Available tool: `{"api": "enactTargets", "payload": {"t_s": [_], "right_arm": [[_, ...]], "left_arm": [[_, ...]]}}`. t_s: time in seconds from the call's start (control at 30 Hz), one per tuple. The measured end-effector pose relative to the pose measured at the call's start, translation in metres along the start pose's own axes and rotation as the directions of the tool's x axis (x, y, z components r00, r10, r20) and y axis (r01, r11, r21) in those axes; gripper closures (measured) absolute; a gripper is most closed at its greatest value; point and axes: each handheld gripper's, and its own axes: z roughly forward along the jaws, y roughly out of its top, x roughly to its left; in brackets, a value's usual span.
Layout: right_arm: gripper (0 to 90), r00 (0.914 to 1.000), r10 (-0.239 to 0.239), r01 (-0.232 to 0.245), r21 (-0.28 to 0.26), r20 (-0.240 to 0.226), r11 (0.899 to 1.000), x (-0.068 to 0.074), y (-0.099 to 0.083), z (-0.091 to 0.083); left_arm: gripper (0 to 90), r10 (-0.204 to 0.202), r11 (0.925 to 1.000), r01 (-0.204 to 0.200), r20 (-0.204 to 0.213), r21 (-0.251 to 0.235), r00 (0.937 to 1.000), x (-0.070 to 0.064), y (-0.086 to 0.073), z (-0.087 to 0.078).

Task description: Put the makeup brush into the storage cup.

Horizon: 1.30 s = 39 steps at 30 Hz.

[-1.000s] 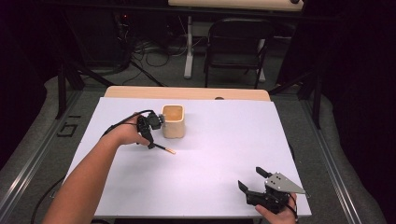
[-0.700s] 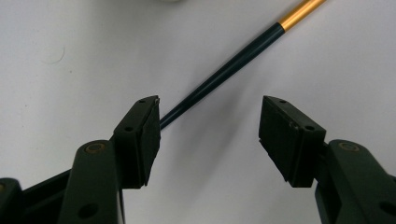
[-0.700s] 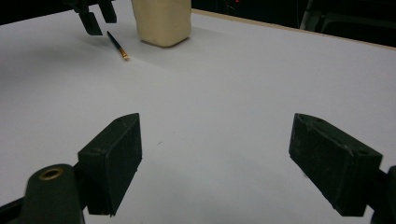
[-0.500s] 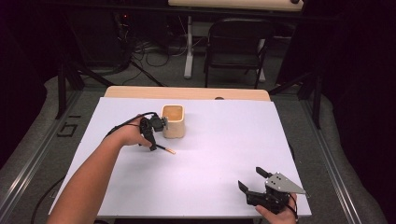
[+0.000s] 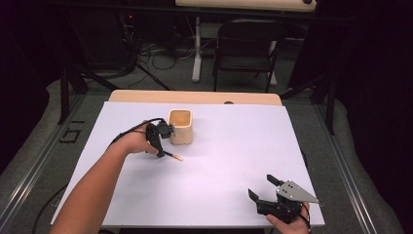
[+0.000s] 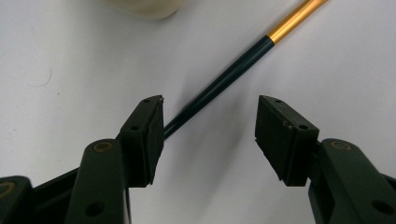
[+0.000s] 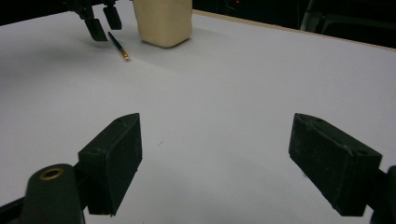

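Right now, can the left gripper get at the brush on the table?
Probably yes. The left gripper hangs open right over the brush, whose dark handle runs between its jaws, close by one of them. Nothing lies between them; the cup stands just beside, apart from the brush.

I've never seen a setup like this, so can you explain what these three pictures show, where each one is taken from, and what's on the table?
There is no robot here: a person holds a hand-held two-fingered tool in each hand.

The high view looks down on a table covered in a white sheet. The left gripper is stretched out beside a cream, square-sided pot. The right gripper rests near the table's front edge.

The other two pictures come from cameras riding on the tools, looking along their black fingers.

The left gripper view shows its open fingers straddling a thin paintbrush with a dark handle and gold metal band lying on the sheet, not yet gripped. The right gripper is open and holds nothing.
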Motion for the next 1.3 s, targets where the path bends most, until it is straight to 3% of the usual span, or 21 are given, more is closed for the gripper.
{"api": "enactTargets", "payload": {"t_s": [0.33, 0.5, 1.3], "right_arm": [[17.3, 1.0000, 0.001, -0.001, 0.001, 0.001, 1.000, 0.000, 0.000, 0.000], [17.4, 1.0000, 0.002, -0.002, -0.004, 0.003, 1.000, 0.000, 0.000, 0.000], [17.7, 1.0000, 0.005, -0.005, 0.007, -0.001, 1.000, -0.001, 0.000, -0.001]], "left_arm": [[44.5, -0.014, 0.9986, 0.015, 0.016, -0.051, 0.9998, 0.003, -0.007, 0.003], [44.6, -0.019, 0.9995, 0.019, 0.013, -0.025, 0.9997, 0.007, -0.011, 0.003], [45.5, -0.063, 0.9977, 0.064, 0.032, -0.024, 0.9975, 0.022, -0.023, 0.015]]}}
